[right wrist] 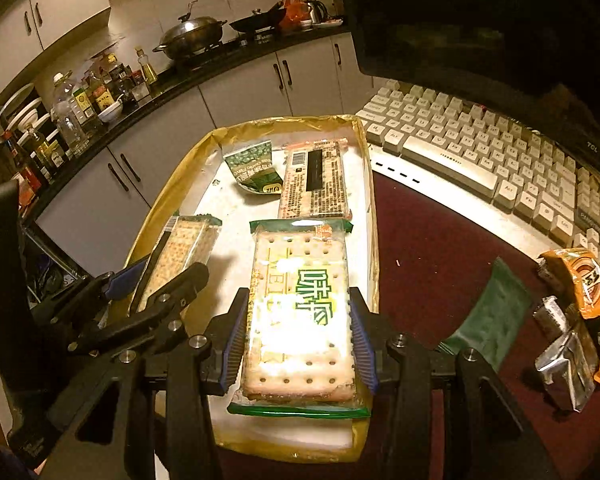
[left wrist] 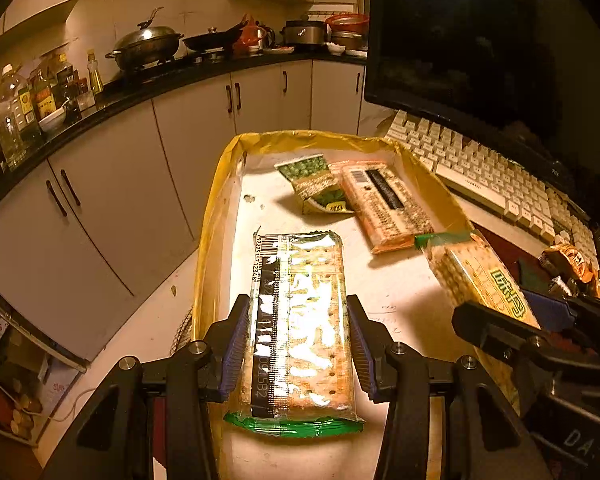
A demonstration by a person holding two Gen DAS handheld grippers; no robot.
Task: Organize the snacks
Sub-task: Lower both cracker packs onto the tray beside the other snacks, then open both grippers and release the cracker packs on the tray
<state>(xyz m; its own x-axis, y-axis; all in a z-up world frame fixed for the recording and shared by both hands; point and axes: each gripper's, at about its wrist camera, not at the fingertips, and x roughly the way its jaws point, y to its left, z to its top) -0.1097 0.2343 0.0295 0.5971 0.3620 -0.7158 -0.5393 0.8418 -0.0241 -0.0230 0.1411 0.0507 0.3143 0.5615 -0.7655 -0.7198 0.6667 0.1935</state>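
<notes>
- The left gripper [left wrist: 296, 352] clamps a flat, glossy cracker pack [left wrist: 298, 320], barcode side up, between ribbed blue pads.
- The right gripper [right wrist: 298, 340] pinches a second cracker pack [right wrist: 300, 312], its green label up.
- Both packs hang over the yellow-lined tray [left wrist: 216, 216]; a crinkled pea packet [left wrist: 316, 188] and an orange packet [left wrist: 388, 204] lie toward its twelve o'clock end.

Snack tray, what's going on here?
A person holds a tool in each hand, each clamped on a cracker pack over the yellow-rimmed tray. The left tool grips the pack with its barcode side up; the right tool grips the pack with green lettering. A pea snack bag and an orange pack already lie at the tray's far end.
</notes>
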